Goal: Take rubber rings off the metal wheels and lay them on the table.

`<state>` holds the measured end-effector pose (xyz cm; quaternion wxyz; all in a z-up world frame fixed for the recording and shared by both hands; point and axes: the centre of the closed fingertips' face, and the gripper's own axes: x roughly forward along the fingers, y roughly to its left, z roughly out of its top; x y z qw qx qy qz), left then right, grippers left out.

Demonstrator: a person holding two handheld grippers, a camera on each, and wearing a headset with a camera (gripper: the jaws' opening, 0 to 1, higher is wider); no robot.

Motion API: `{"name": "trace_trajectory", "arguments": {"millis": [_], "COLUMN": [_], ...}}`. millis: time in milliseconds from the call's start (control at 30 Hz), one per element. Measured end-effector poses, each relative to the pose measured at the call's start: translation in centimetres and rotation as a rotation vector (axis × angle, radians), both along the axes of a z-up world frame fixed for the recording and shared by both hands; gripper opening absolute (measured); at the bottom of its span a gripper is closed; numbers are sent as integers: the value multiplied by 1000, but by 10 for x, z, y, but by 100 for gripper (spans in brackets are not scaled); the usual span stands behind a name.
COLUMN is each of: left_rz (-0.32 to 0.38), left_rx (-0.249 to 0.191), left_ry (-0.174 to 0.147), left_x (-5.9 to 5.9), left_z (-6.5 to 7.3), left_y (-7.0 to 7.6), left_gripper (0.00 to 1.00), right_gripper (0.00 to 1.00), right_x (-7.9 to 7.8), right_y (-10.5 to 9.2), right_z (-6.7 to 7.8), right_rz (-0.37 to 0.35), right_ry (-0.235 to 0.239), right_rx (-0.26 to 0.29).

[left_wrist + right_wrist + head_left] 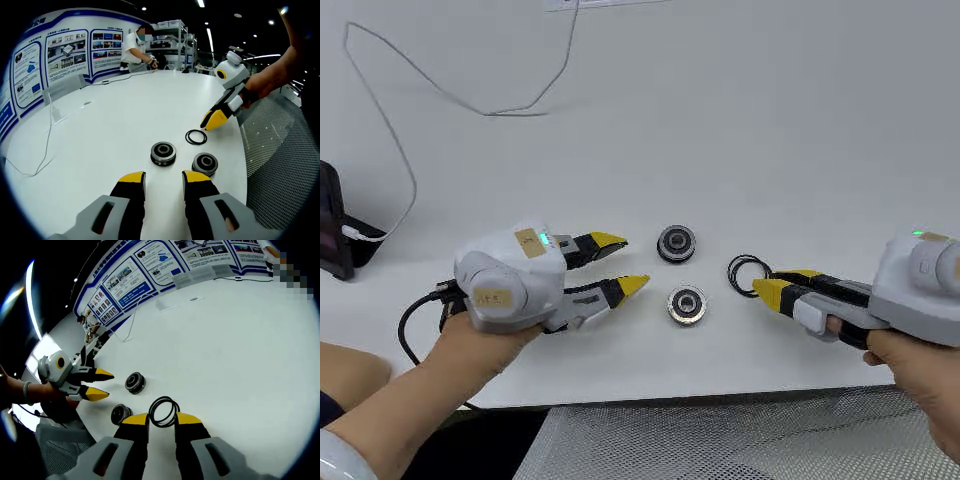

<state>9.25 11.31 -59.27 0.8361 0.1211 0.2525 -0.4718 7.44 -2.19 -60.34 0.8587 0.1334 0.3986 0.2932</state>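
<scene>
Rubber rings (732, 272) look already laid on the table (770, 150), just off the right gripper (768, 285), parted, nothing held; left gripper (636, 261) spread wide beside the metal wheels (687, 305), which should be checked for leftovers next

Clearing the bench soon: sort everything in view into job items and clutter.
Job: far round metal wheel; near round metal wheel; black rubber rings lying on the white table.
Lying about: thin grey cable; black device at the table's left edge.
</scene>
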Motion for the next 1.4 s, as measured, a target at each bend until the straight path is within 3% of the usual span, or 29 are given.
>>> {"name": "trace_trajectory", "arguments": {"millis": [133,367,600,667,967,1400], "left_rz": [-1,-14,-30,-34,-60,-82], "left_rx": [2,-9,-22,-27,-18,49], "left_ry": [0,-5,-22,-25,-33,-19], "left_x": [0,3,13,16,24,26], "left_z": [-1,1,8,10,7,-7], "left_y": [-1,-12,-29,-34,-47,-52], "left_gripper": [31,30,29,29,25,19], "right_gripper": [27,34,37,36,32,30], "right_x": [3,11,11,12,15,15], "right_y": [0,21,42,47,52,54], "right_z": [3,12,11,11,12,11], "right_rz": [6,42,185,196,205,204], "right_ry": [-29,-70,-134,-146,-155,-152], "right_rx": [-17,29,-48,-58,-46,-45]}}
